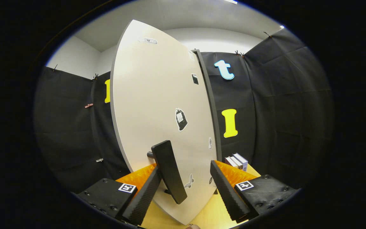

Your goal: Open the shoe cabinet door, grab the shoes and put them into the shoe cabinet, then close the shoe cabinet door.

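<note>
The shoe cabinet door (151, 95) is a tall pale panel with a few small stickers, standing right in front of me and seen at a slant. Its dark bar handle (169, 171) sticks out low on the door. My gripper (184, 167) is open, and the handle lies between the fingers, close to the left finger (145, 194) and well apart from the right finger (227, 190). Neither finger presses on it. A dark upright strip (210, 101) runs along the door's right edge. Whether the door is ajar I cannot tell.
A small stack of boxes (237, 161) stands on the yellow wooden surface (208, 216) to the right of the door, beyond the right finger. Black cloth booth walls close in on both sides.
</note>
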